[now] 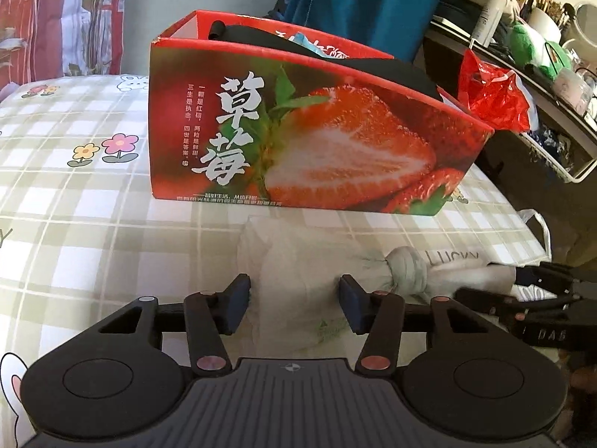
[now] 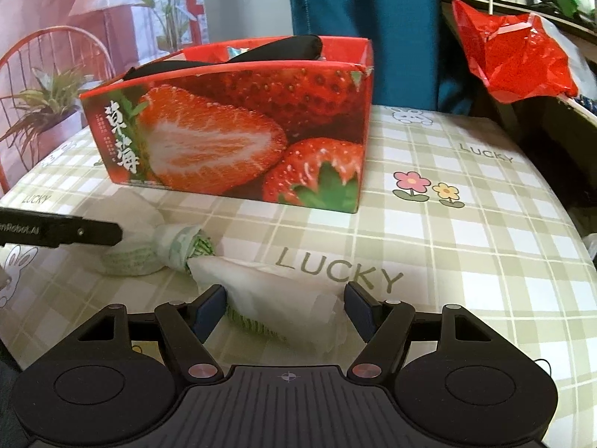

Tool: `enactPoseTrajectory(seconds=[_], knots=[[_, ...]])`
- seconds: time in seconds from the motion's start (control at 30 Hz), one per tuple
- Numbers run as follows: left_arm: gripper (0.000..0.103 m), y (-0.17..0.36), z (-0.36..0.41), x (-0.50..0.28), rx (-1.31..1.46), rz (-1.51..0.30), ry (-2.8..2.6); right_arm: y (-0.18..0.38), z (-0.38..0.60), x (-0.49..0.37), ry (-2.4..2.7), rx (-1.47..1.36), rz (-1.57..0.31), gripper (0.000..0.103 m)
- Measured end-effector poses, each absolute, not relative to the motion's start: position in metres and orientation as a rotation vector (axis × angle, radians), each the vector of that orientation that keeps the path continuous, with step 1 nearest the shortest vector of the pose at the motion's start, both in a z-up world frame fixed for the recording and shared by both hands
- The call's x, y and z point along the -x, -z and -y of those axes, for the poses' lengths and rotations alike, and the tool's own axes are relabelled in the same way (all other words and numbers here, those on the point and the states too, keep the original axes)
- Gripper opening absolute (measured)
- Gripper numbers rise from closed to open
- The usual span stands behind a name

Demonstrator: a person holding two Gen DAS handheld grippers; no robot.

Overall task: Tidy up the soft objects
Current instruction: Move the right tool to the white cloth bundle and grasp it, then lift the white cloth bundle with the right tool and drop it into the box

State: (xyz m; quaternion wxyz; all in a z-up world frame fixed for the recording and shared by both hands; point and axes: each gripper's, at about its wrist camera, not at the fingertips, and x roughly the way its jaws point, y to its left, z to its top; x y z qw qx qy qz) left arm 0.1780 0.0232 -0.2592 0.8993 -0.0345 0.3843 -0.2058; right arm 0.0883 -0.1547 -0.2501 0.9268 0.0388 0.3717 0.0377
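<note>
A knotted white and pale-green plastic bag [image 1: 298, 261] lies on the checked sheet in front of a red strawberry-print box [image 1: 298, 130]. The box holds black soft items [image 1: 335, 52]. My left gripper [image 1: 294, 298] is open, its fingers on either side of the bag's wide end. In the right wrist view the same bag [image 2: 261, 291] stretches from its knot [image 2: 179, 246] toward my right gripper [image 2: 285, 308], which is open around the bag's other end. The strawberry box [image 2: 242, 130] stands behind it. The left gripper's finger [image 2: 74, 231] enters from the left.
The bed sheet [image 2: 447, 242] is checked green with "LUCKY" prints. A red plastic bag [image 2: 511, 63] hangs at the right by a cluttered dark desk [image 1: 522, 86]. A blue cloth [image 2: 373, 18] hangs behind the box. A curtain [image 1: 56, 18] is at the left.
</note>
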Motion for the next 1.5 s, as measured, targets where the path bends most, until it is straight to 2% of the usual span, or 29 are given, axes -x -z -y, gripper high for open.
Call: enactPoseTrajectory(seconds=[0.4,0.6,0.73,0.87,1.0,1.13,1.33,1.4,1.5], knots=[[0.055,0.265,-0.032,-0.169,0.080,-0.802,0.403,0.240,0.184,-0.079,0.009,-0.251,-0.639,0.065],[0.055,0.266,-0.032,-0.168,0.079,-0.800,0.404,0.245,0.191,-0.086,0.016,-0.297,-0.668,0.064],[0.055,0.266,-0.032,-0.168,0.080,-0.800,0.404,0.254,0.190,-0.087,0.004,-0.322,-0.708,0.055],[0.055,0.267,-0.031,-0.168,0.081,-0.799,0.408,0.261,0.186,-0.088,-0.030,-0.327,-0.746,0.040],[0.054,0.268,-0.031,-0.168,0.086,-0.798,0.410,0.261,0.180,-0.088,-0.044,-0.298,-0.744,0.033],[0.045,0.266,-0.031,-0.167,0.090,-0.790,0.417,0.258,0.184,-0.087,-0.037,-0.308,-0.727,0.018],[0.032,0.260,-0.035,-0.164,0.093,-0.763,0.407,0.252,0.184,-0.085,-0.054,-0.289,-0.694,0.012],[0.025,0.256,-0.036,-0.163,0.093,-0.748,0.410,0.248,0.183,-0.083,-0.063,-0.287,-0.674,0.011],[0.024,0.246,-0.039,-0.162,0.100,-0.718,0.415,0.239,0.183,-0.081,-0.075,-0.283,-0.636,0.010]])
